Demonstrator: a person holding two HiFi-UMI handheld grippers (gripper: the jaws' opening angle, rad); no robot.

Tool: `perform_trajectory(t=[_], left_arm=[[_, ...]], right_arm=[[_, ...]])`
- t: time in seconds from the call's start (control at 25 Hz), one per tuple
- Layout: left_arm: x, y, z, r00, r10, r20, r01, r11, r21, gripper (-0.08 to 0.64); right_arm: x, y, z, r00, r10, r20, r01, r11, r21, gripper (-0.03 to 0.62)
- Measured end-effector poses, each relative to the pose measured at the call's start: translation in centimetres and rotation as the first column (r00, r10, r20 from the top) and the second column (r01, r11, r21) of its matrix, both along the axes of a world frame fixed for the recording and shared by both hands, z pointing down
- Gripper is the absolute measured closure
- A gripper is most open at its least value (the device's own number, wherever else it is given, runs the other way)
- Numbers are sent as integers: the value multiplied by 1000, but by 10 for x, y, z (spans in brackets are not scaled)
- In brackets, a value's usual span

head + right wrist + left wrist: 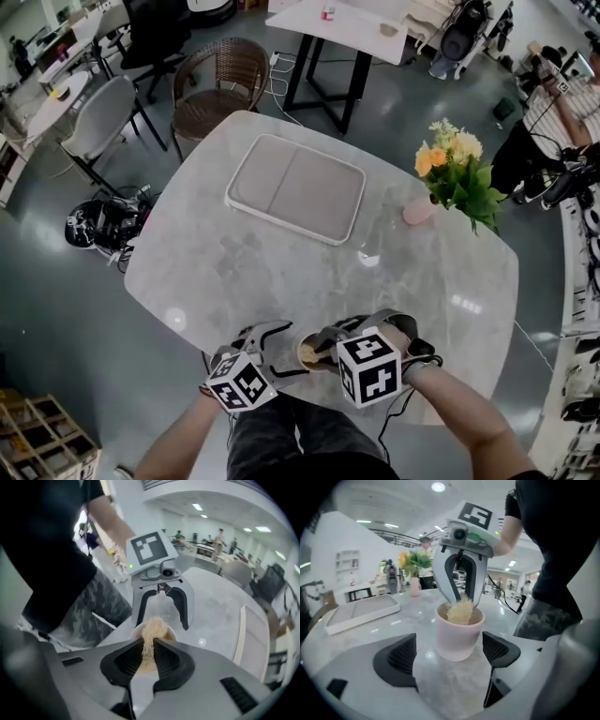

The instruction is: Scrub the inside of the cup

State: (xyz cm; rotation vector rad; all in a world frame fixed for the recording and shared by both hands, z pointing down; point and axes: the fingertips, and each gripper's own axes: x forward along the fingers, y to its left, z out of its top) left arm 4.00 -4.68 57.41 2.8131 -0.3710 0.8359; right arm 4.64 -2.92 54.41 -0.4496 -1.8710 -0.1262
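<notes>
A pale pink cup (458,634) stands upright on the marble table (281,262) close to its near edge, seen from above as a cup (309,352) between the two grippers. My left gripper (449,640) is open, with its dark pads on either side of the cup and a gap at each side. My right gripper (149,645) comes from the opposite side and is shut on a tan fibrous scrubber (150,631). The scrubber (460,611) sits in the cup's mouth and sticks up above the rim. The inside of the cup is hidden by it.
A flat white tray (296,187) lies in the middle of the table. A small pink vase with yellow flowers (456,171) stands at the right. Chairs (217,86) and another table stand beyond the far edge. The person's legs are against the near edge.
</notes>
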Motion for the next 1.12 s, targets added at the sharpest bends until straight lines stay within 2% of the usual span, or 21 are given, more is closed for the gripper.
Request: perform_trajectory(t=[0.04, 0.12, 0.24, 0.28, 0.36, 0.48, 0.56, 0.64, 0.76, 0.84, 0.96, 1.04, 1.12], left_arm=[[1, 3, 1, 996, -86, -6, 86, 996, -13, 126], [5, 8, 4, 969, -248, -3, 248, 968, -19, 126], [16, 12, 7, 917, -399, 27, 398, 917, 17, 123], [21, 12, 8, 904, -425, 48, 424, 905, 43, 121], [25, 9, 10, 872, -477, 106, 466, 877, 115, 115], [20, -7, 13, 803, -574, 159, 544, 816, 196, 115], [21, -12, 14, 787, -594, 168, 558, 801, 216, 112], [24, -13, 17, 803, -570, 174, 529, 816, 232, 114], [24, -10, 20, 867, -472, 156, 442, 876, 194, 124], [21, -7, 21, 909, -388, 153, 360, 915, 181, 127], [16, -2, 22, 959, -235, 159, 206, 962, 180, 128], [14, 2, 22, 979, -114, 172, 83, 980, 179, 129], [12, 3, 23, 980, -1, 197, -35, 983, 180, 129]], right_arm=[[1, 0, 5, 996, -90, -23, 91, 994, 65, 525], [0, 0, 14, 972, -221, -83, 231, 962, 146, 525], [-1, -2, 26, 937, -315, -150, 340, 922, 188, 525], [-1, -2, 30, 931, -325, -164, 353, 916, 188, 525], [-1, -1, 35, 932, -319, -173, 346, 924, 162, 525], [-3, 0, 35, 953, -255, -163, 272, 958, 94, 525], [-7, 1, 33, 971, -189, -146, 199, 978, 58, 525], [-10, 1, 32, 985, -115, -131, 120, 992, 31, 525], [-12, 3, 27, 994, -17, -108, 15, 1000, -23, 526], [-15, 5, 19, 996, 64, -67, -69, 995, -76, 526], [-21, 8, 5, 984, 177, -2, -175, 972, -155, 526], [-23, 8, -4, 975, 221, 32, -211, 959, -189, 526], [-25, 5, -13, 970, 233, 63, -218, 958, -188, 526]])
